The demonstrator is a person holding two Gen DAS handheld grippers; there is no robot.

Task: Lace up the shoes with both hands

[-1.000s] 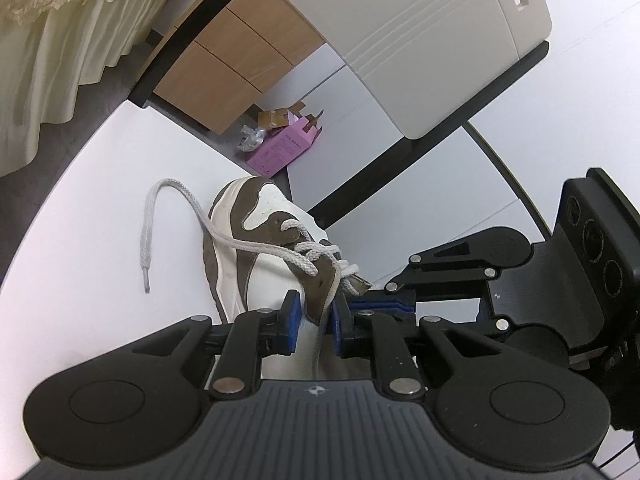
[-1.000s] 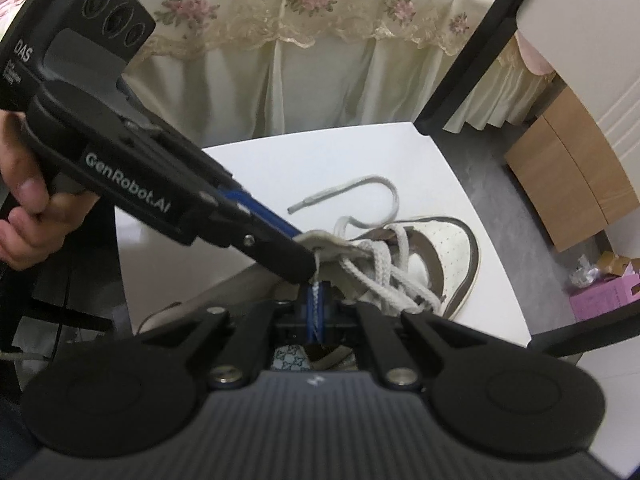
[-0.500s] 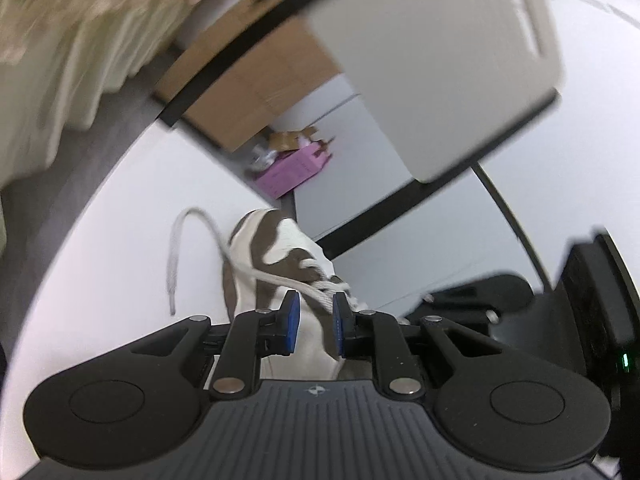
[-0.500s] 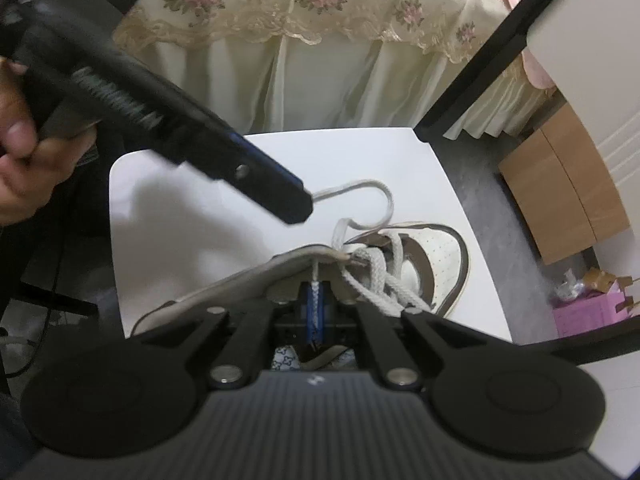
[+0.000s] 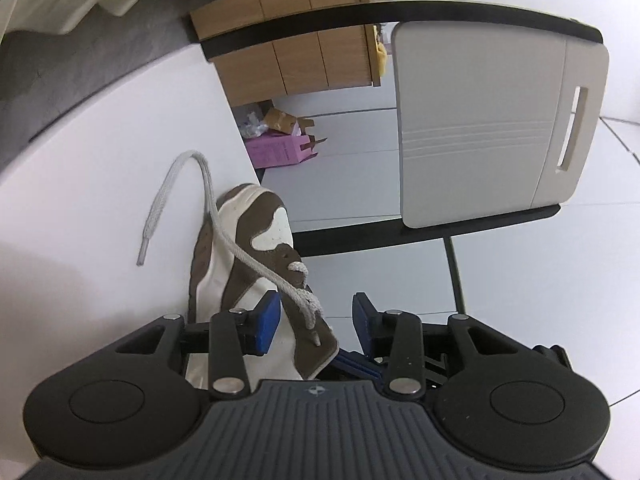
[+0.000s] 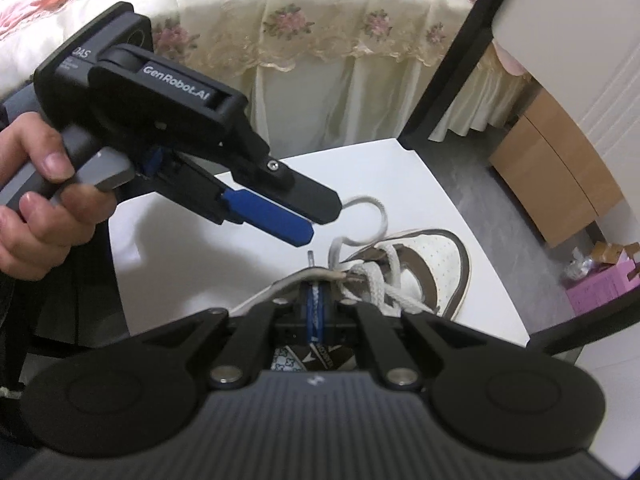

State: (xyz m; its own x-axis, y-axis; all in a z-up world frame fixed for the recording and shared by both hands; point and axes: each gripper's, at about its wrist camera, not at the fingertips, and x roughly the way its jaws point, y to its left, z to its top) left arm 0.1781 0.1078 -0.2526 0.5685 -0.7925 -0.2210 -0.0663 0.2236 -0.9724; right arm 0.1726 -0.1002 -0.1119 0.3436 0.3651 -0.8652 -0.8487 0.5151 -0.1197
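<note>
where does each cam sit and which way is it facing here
Left wrist: on the left gripper, looking roughly level over the shoe and loose lace toward a chair; jaws apart and just opening, shoe collar between, nothing pinched.
Right wrist: on the right gripper, looking steeply down at the table; jaws shut on the lace end; the left hand shows.
Shared: the shoe, lace, pink box and wooden cabinet.
</note>
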